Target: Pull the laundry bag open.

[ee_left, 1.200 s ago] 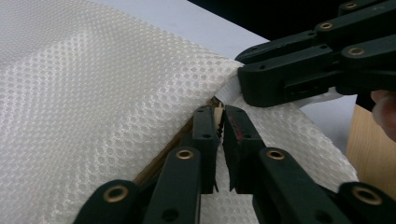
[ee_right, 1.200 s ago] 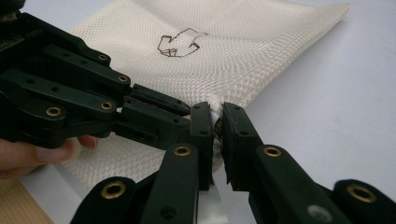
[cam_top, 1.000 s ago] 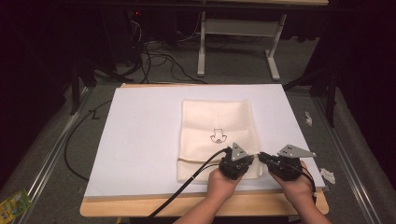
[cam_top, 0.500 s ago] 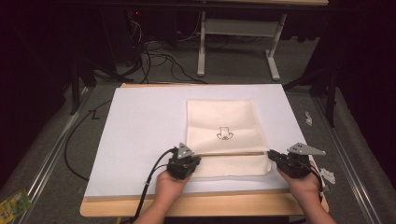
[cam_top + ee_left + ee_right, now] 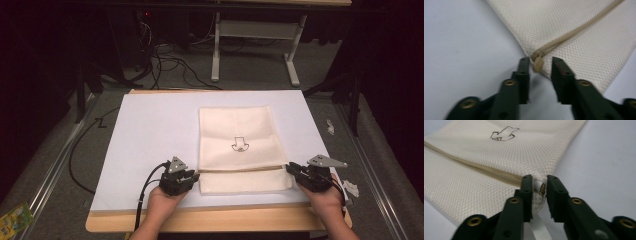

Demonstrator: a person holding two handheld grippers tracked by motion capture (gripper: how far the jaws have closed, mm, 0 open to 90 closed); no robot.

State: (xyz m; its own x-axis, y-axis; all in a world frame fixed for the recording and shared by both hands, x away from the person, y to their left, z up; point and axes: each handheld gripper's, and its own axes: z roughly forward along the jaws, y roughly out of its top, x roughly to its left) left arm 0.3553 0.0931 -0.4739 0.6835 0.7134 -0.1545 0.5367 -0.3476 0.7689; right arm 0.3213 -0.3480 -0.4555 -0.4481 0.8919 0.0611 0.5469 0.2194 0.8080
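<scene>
A cream mesh bag [image 5: 237, 140] with a small black arrow drawing lies flat on the white sheet [image 5: 150, 130]. Its tan zipper [image 5: 245, 170] runs across near the front edge. My left gripper [image 5: 194, 176] is at the zipper's left end. Its jaws have just been opening, and the zipper pull [image 5: 538, 64] hangs loose between them in the left gripper view [image 5: 540, 60]. My right gripper [image 5: 291, 169] is at the bag's right edge. Its jaws [image 5: 539, 178] have just been opening too, with the bag's corner [image 5: 539, 188] and a white tag [image 5: 537, 227] in the gap.
The sheet covers a wooden table [image 5: 220, 225]. Black cables [image 5: 145, 190] trail from the left gripper over the front edge. White scraps [image 5: 350, 187] lie right of the right hand. Metal desk legs [image 5: 216, 50] and floor cables stand beyond the table.
My left gripper has slid left along the zipper from beside the right gripper to the bag's left edge. Both grippers' jaws have parted. The right hand has stayed put.
</scene>
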